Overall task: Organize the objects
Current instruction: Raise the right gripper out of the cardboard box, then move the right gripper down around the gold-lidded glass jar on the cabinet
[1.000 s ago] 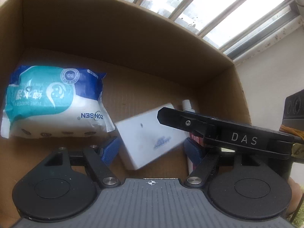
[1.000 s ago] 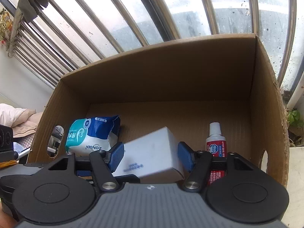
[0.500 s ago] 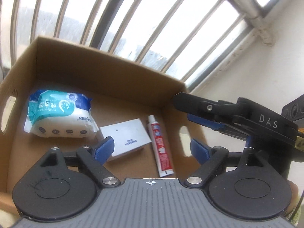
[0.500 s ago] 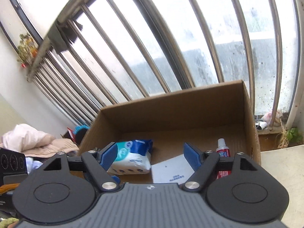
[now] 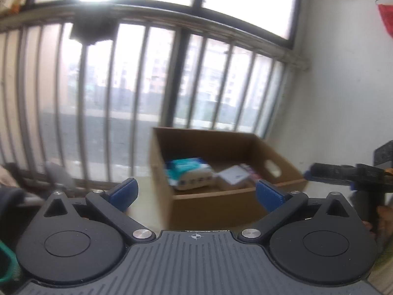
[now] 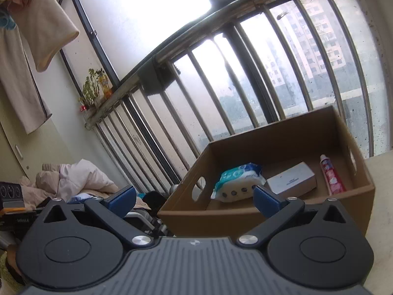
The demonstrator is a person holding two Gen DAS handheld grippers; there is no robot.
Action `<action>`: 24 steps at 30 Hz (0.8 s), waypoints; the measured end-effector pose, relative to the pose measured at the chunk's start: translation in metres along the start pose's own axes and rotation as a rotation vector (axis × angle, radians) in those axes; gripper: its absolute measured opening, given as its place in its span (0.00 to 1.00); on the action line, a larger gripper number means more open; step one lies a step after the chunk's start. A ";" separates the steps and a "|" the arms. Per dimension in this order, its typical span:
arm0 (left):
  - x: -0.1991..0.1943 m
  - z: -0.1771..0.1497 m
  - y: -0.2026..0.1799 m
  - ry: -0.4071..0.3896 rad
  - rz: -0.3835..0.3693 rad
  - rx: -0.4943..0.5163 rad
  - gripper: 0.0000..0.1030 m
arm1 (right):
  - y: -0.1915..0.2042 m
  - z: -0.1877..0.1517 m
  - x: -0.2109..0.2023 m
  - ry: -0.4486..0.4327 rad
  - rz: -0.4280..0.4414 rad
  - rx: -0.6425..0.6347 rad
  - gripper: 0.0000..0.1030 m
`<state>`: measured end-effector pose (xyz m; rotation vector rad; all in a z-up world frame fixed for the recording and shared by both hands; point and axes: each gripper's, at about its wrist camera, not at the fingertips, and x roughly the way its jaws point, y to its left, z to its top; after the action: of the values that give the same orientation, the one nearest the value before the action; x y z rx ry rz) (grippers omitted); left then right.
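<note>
A brown cardboard box [image 6: 270,145] by the window holds a blue-and-white wipes pack [image 6: 235,182], a white carton [image 6: 291,180] and a red toothpaste tube [image 6: 331,174] lying side by side. My right gripper [image 6: 194,196] hangs well back from the box, its jaws opening wide with nothing between them. The left wrist view is blurred. It shows the same box [image 5: 208,211] with the wipes pack [image 5: 189,172] and the carton [image 5: 233,178]. My left gripper [image 5: 196,193] is also back from the box, jaws opening and empty. The right gripper's finger [image 5: 343,172] shows at that view's right edge.
Metal window bars [image 6: 221,93] rise right behind the box. A pale tabletop [image 6: 379,172] runs to the box's right. Bedding [image 6: 73,177] and clutter lie at the left. A cloth [image 6: 46,24] hangs at the upper left. A white wall [image 5: 343,86] stands beside the box.
Both grippers have drawn back and upward out of the box while their jaws widened. The white carton, earlier between the jaws, now lies in the box between the wipes and the tube.
</note>
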<state>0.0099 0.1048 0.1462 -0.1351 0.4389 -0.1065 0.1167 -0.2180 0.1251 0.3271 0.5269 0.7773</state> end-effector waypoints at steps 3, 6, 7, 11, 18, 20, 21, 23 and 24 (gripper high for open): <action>-0.013 -0.024 0.029 0.024 0.136 0.015 1.00 | 0.028 -0.036 0.026 0.038 -0.018 -0.051 1.00; -0.009 -0.057 0.040 0.086 0.130 0.024 1.00 | 0.047 -0.075 0.049 0.064 -0.062 -0.097 1.00; -0.013 -0.068 0.026 0.036 0.168 0.140 1.00 | 0.050 -0.084 0.056 0.077 -0.083 -0.105 1.00; 0.003 -0.103 -0.024 0.062 0.159 0.485 1.00 | 0.055 -0.108 0.074 0.135 -0.132 -0.134 1.00; 0.036 -0.129 -0.059 0.086 -0.037 0.596 1.00 | 0.052 -0.096 0.067 0.079 -0.137 -0.143 1.00; 0.048 -0.128 -0.053 0.104 -0.055 0.535 1.00 | 0.049 -0.095 0.070 0.091 -0.116 -0.127 1.00; 0.053 -0.128 -0.049 0.113 -0.059 0.509 1.00 | 0.047 -0.096 0.072 0.104 -0.095 -0.119 1.00; 0.061 -0.126 -0.041 0.125 -0.067 0.464 0.99 | 0.045 -0.098 0.080 0.147 -0.045 -0.097 1.00; 0.066 -0.124 -0.038 0.133 -0.070 0.448 0.99 | 0.045 -0.099 0.085 0.171 -0.024 -0.090 1.00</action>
<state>0.0125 0.0453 0.0133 0.2990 0.5328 -0.2805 0.0857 -0.1160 0.0368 0.1718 0.6529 0.8067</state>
